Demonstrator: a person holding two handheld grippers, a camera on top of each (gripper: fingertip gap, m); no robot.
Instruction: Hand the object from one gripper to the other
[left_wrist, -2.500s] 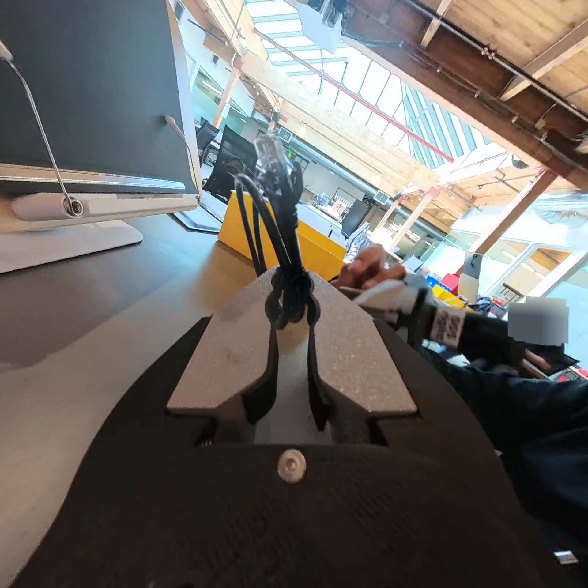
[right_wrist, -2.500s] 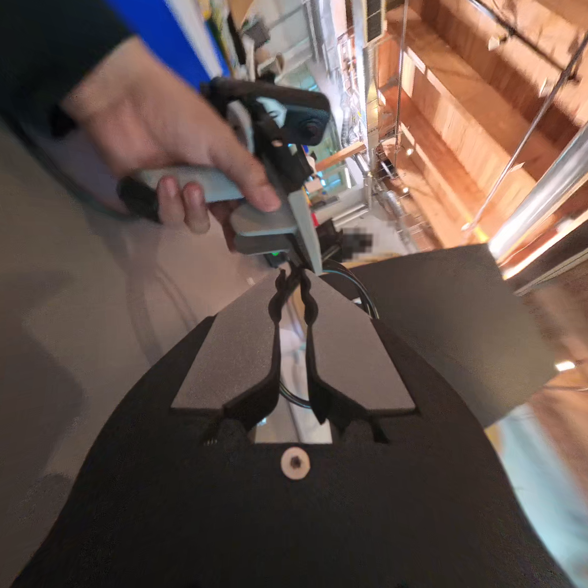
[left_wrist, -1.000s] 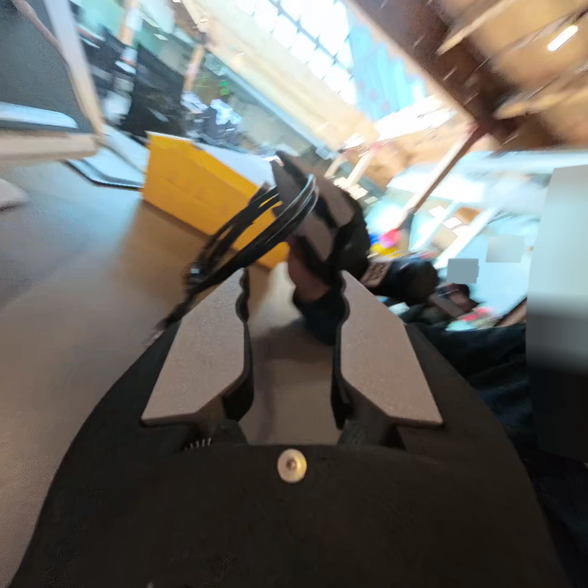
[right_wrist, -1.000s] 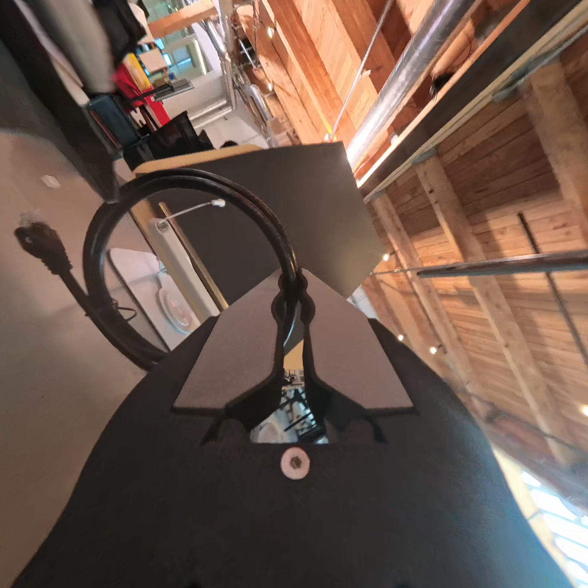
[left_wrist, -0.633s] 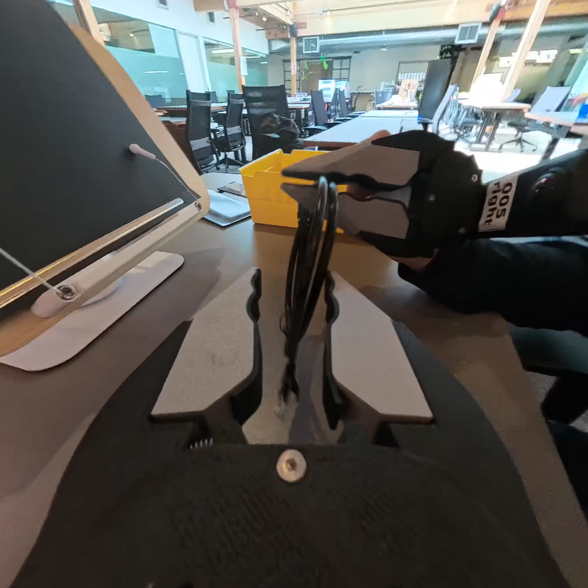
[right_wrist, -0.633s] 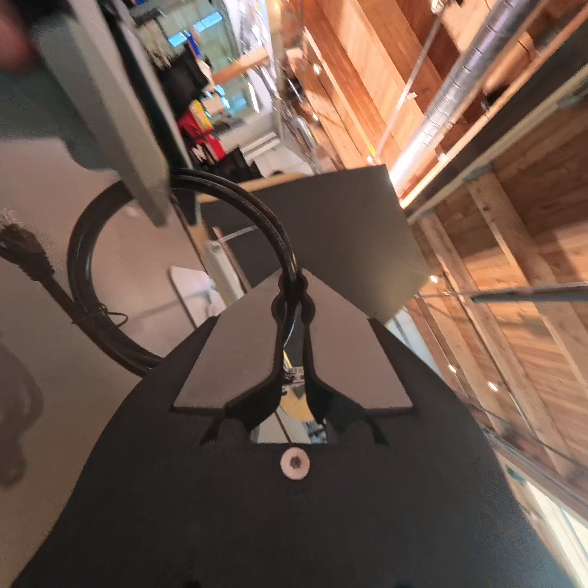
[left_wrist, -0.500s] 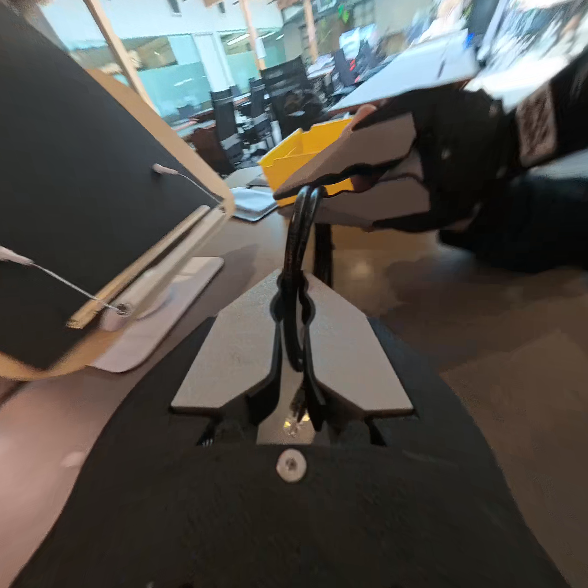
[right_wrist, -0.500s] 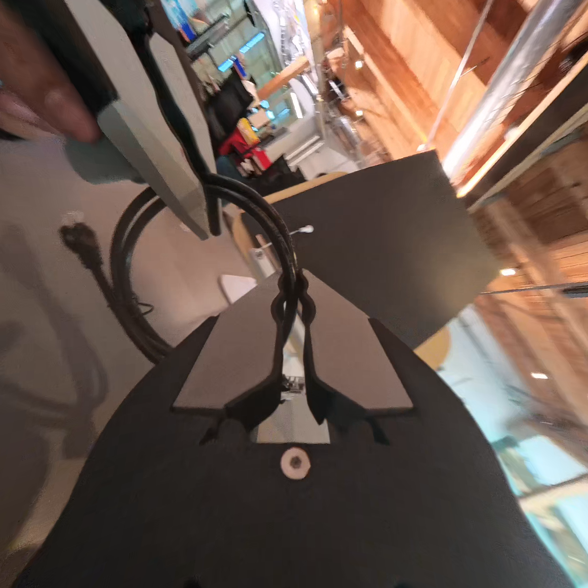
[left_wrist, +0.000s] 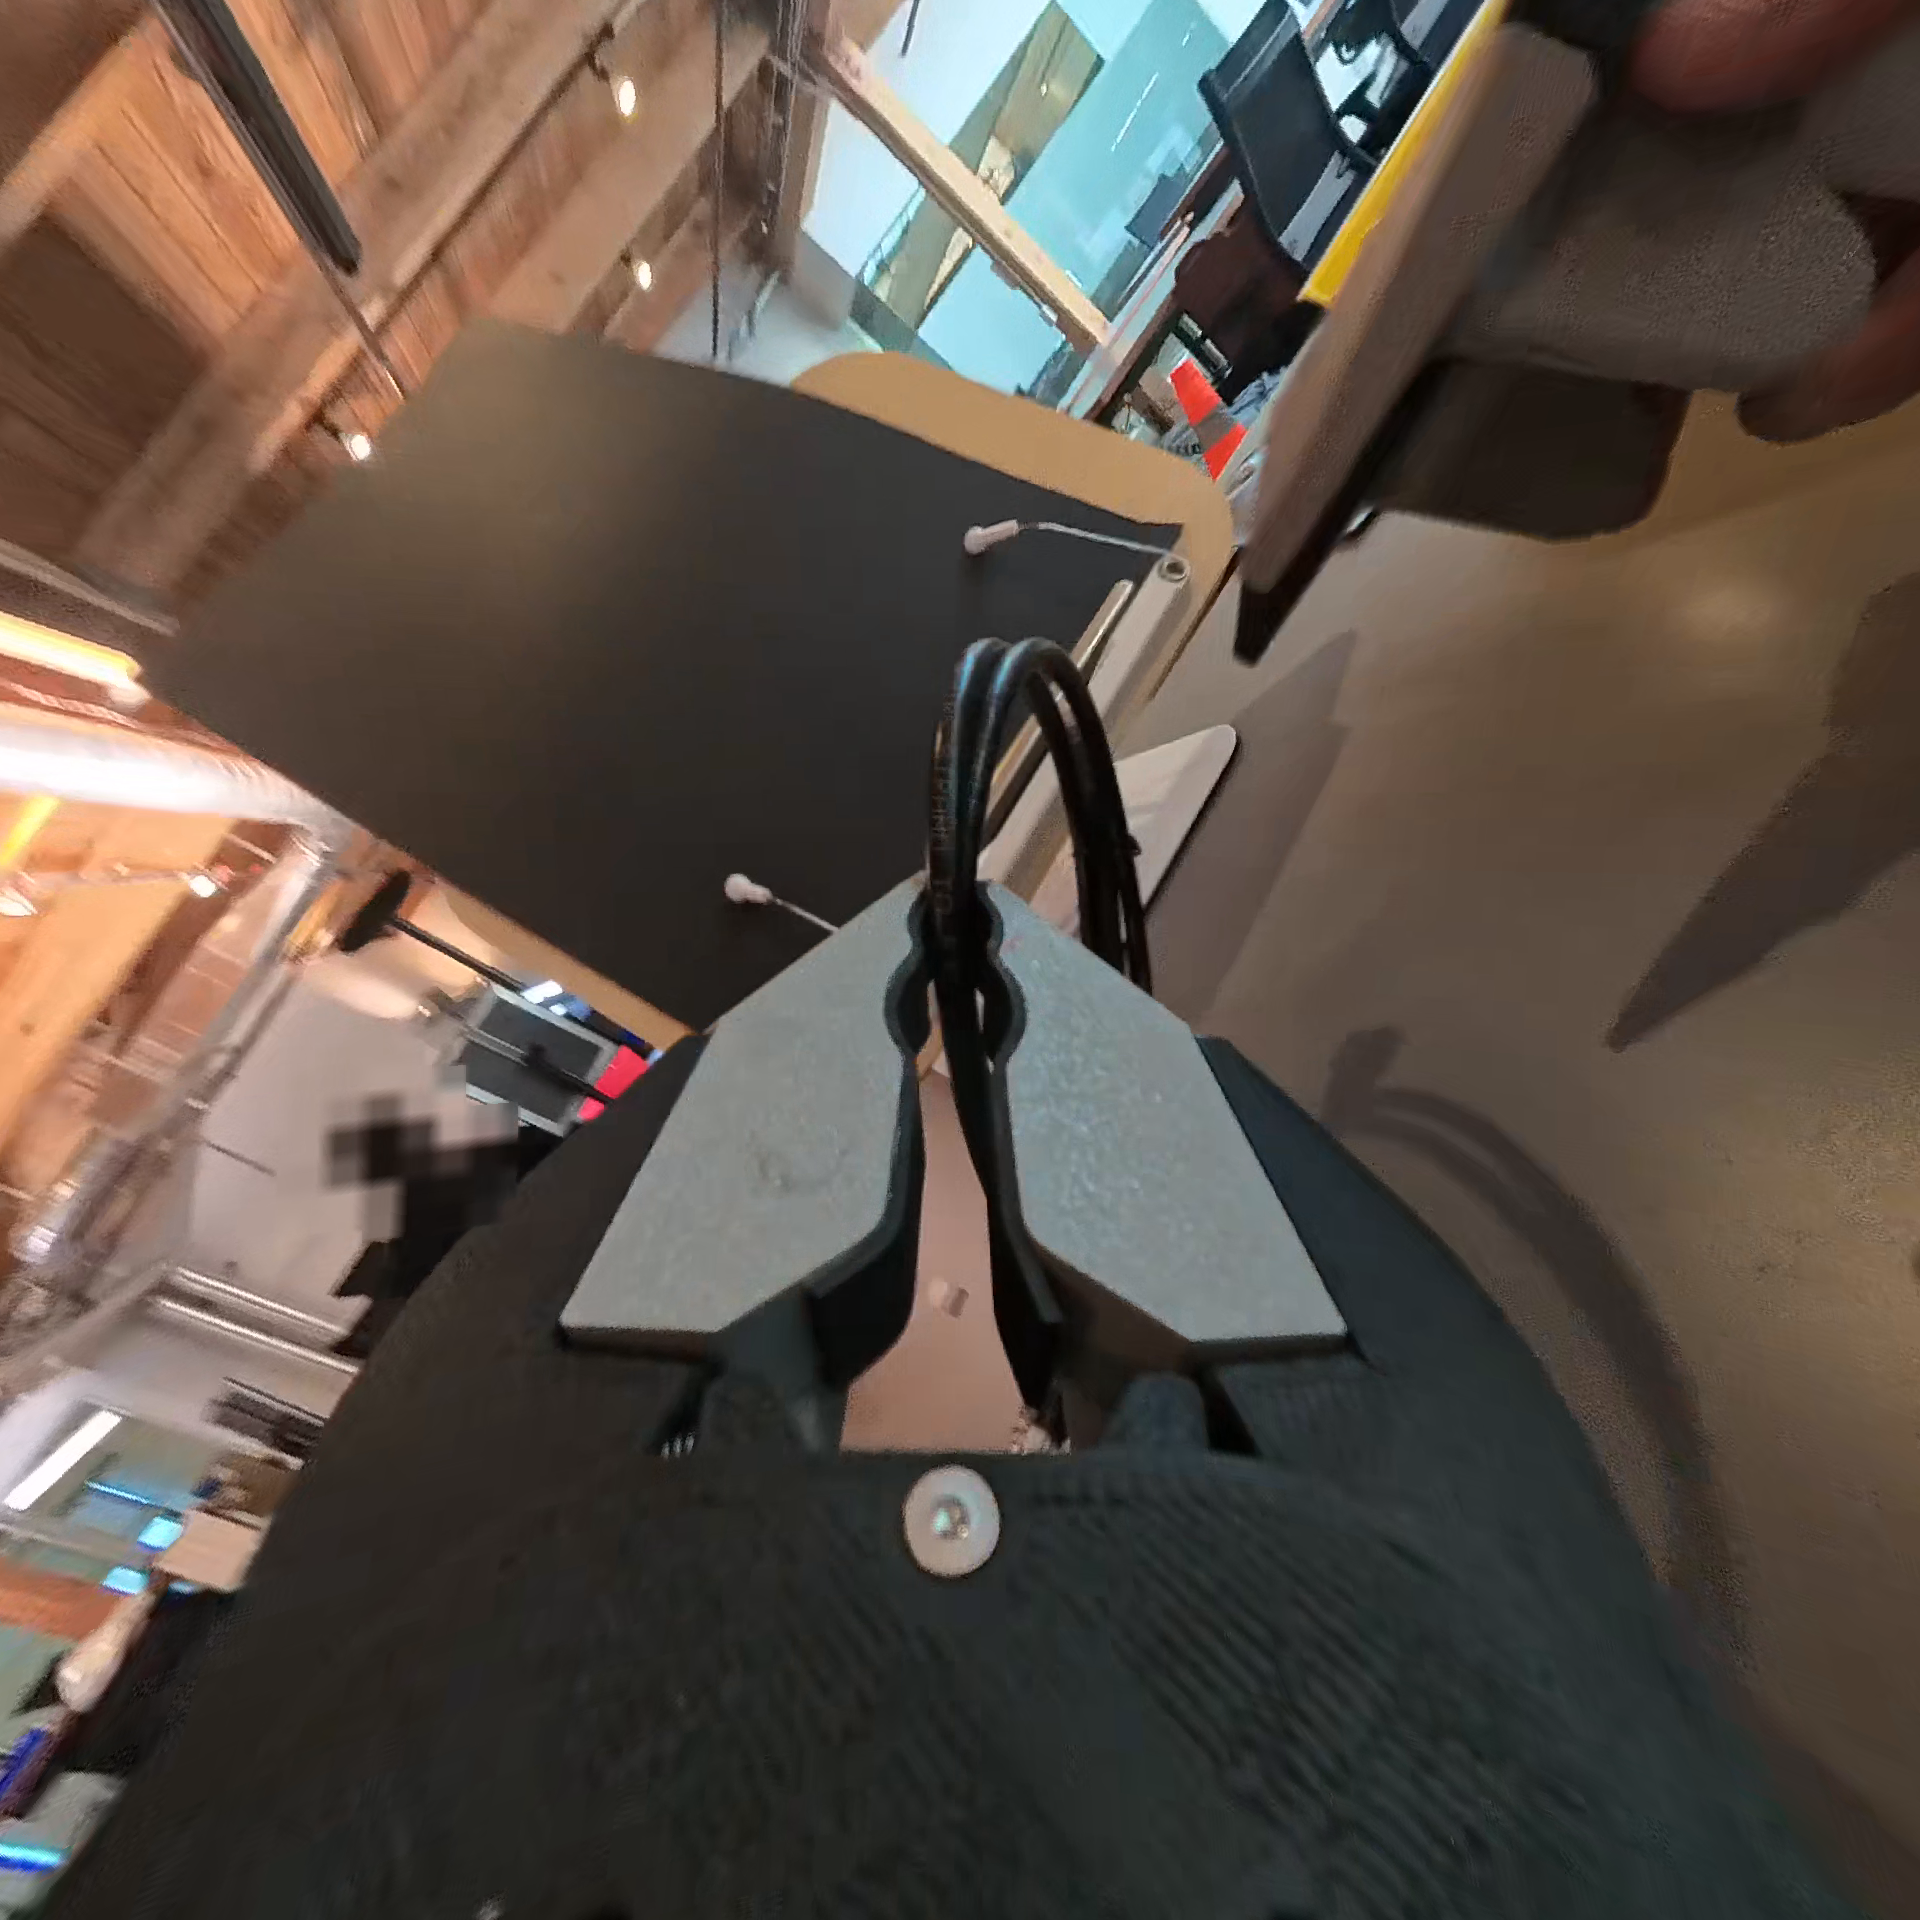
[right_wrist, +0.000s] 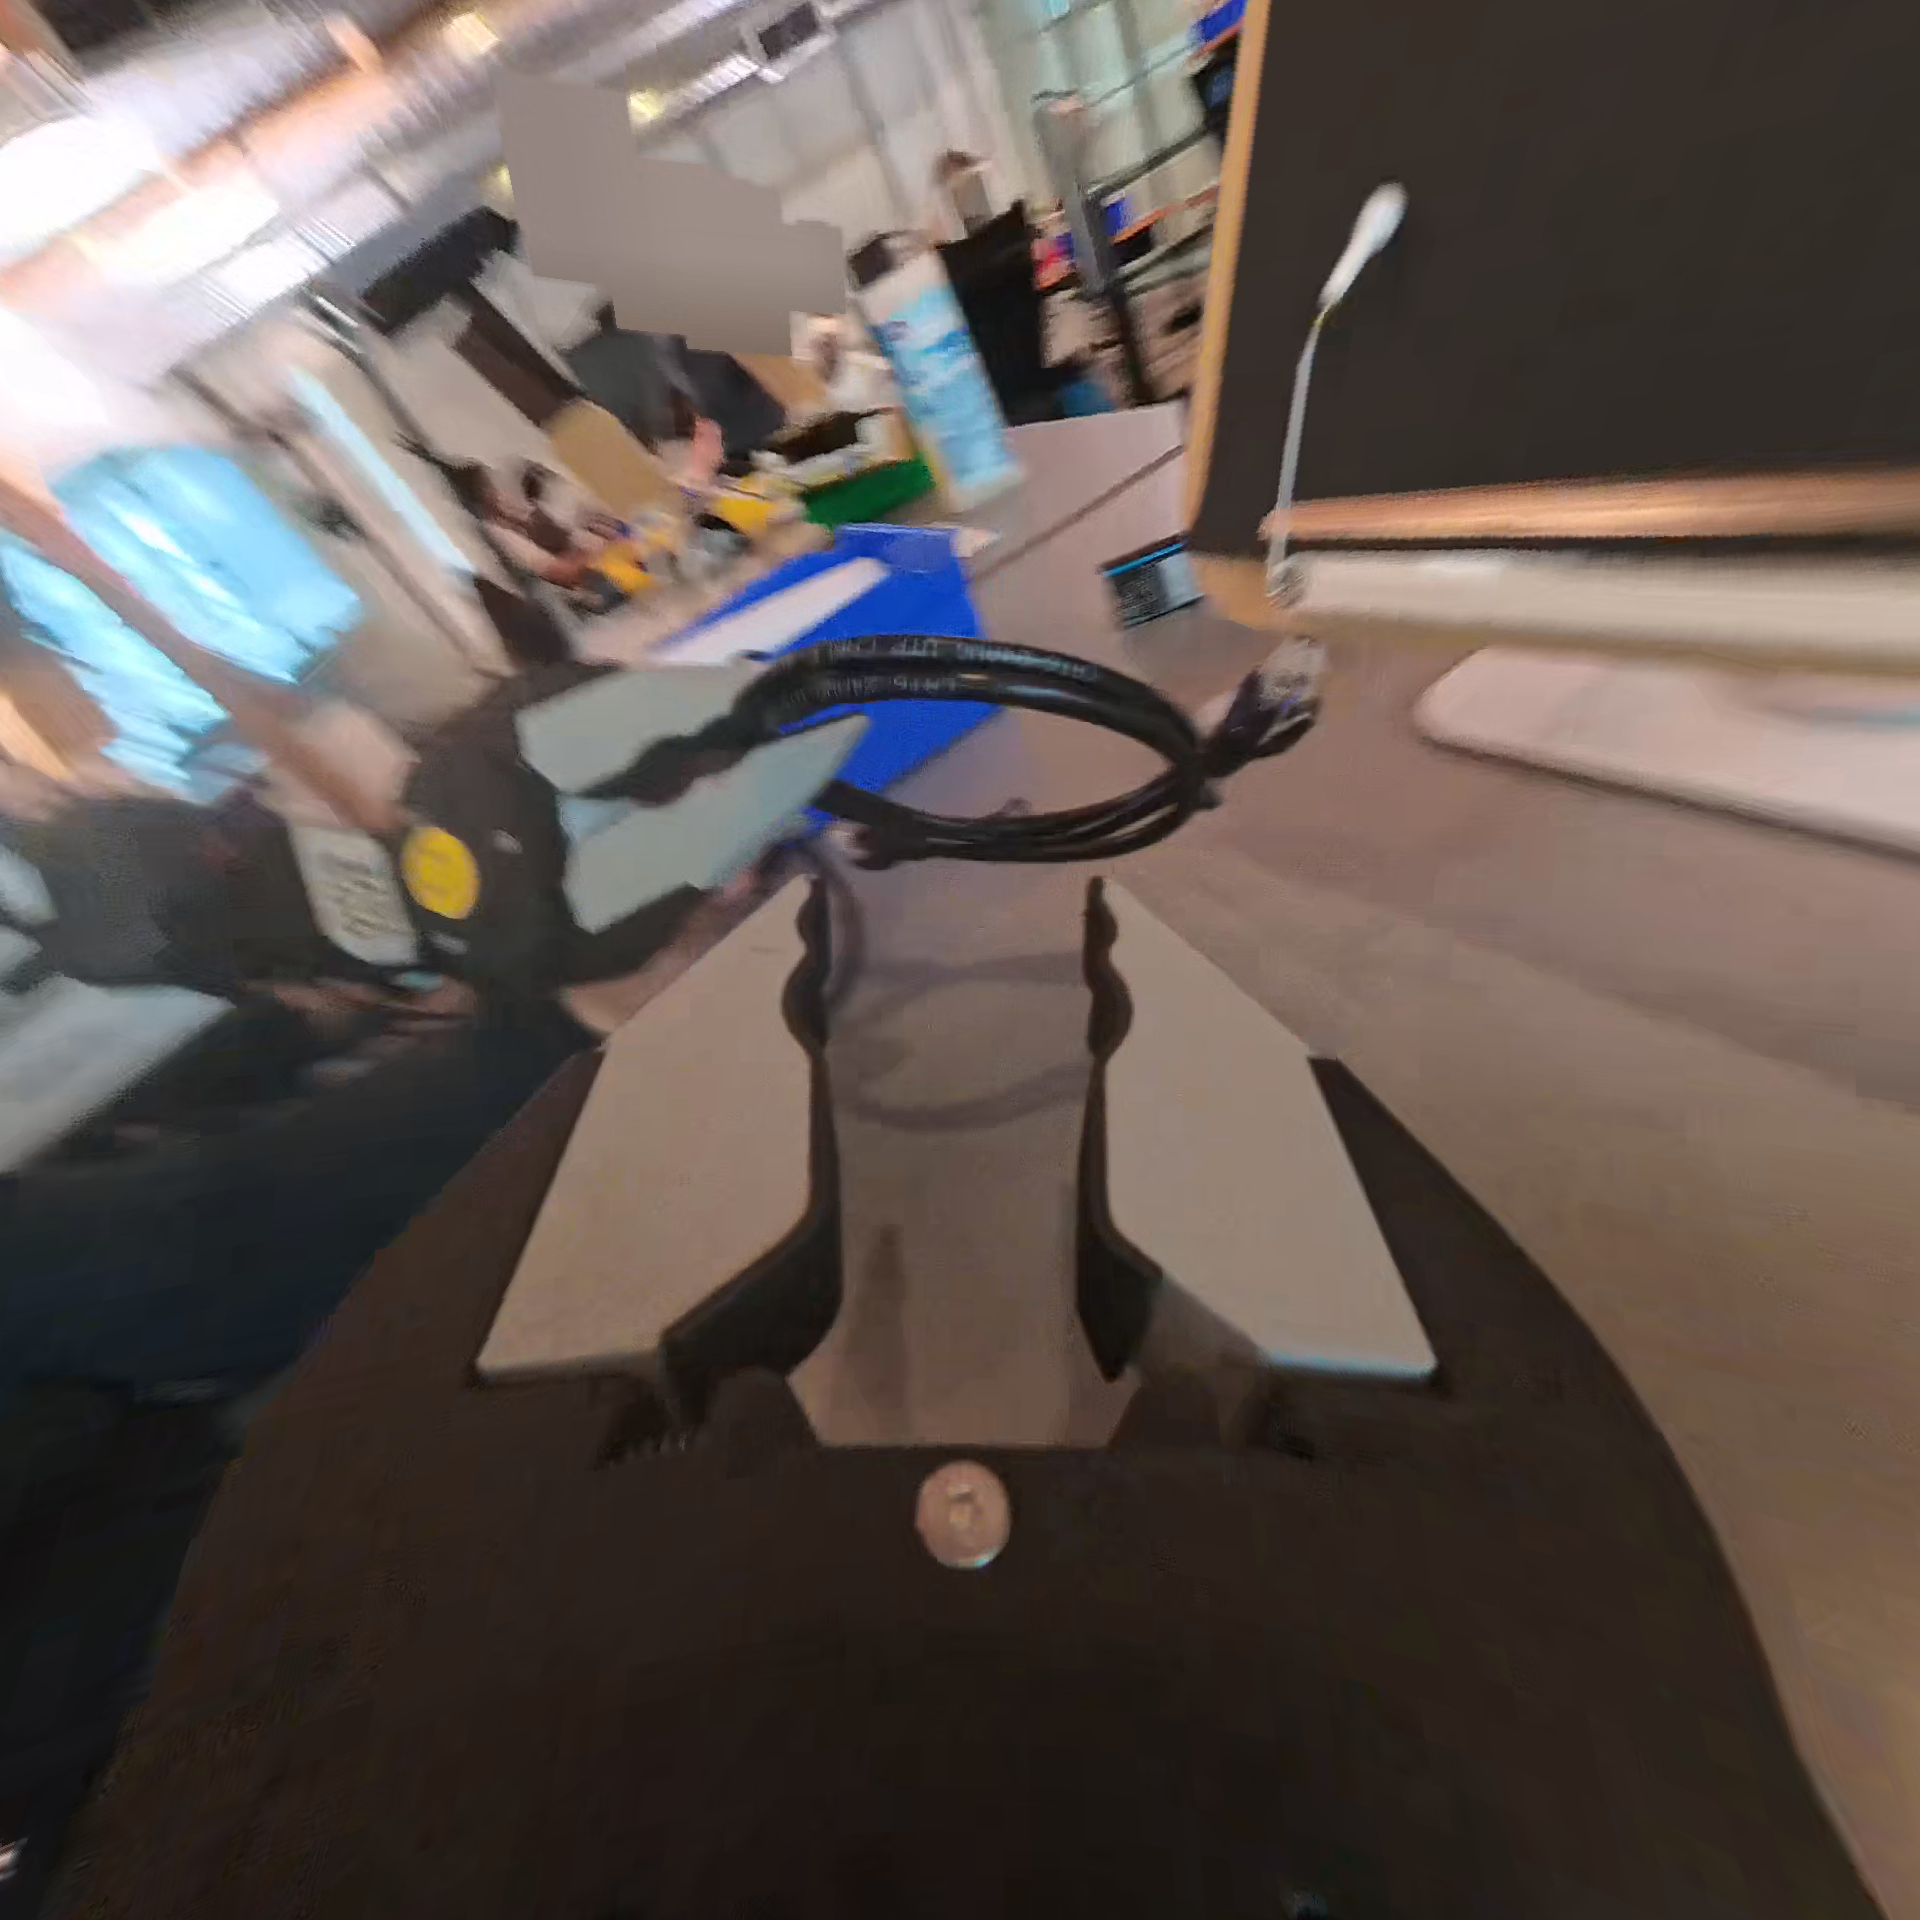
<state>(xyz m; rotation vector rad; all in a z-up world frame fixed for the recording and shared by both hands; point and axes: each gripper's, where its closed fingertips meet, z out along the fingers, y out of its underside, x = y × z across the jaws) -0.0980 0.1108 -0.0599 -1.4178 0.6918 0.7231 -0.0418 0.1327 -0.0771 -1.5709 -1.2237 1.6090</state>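
Observation:
The object is a coiled black cable (left_wrist: 1023, 810) with a plug on its end. My left gripper (left_wrist: 958, 940) is shut on it, and the coil loops up and out past the fingertips. In the right wrist view the same cable (right_wrist: 1039, 748) hangs in the air from the left gripper (right_wrist: 769, 727), its plug (right_wrist: 1273, 691) at the right. My right gripper (right_wrist: 951, 914) is open and empty, below and in front of the coil. The right gripper also shows in the left wrist view (left_wrist: 1288, 561) at the upper right, held by a hand, apart from the cable.
A black board with a wooden edge (left_wrist: 644, 707) stands on the grey table (left_wrist: 1507, 883), also in the right wrist view (right_wrist: 1558, 260). A blue box (right_wrist: 894, 644) and a small dark can (right_wrist: 1148, 587) sit farther back. A white pad (right_wrist: 1662, 727) lies at the right.
A second ago only the right gripper held the cable. Half a second ago both were shut on it. Now the right gripper has opened and drawn back; the left holds the cable alone.

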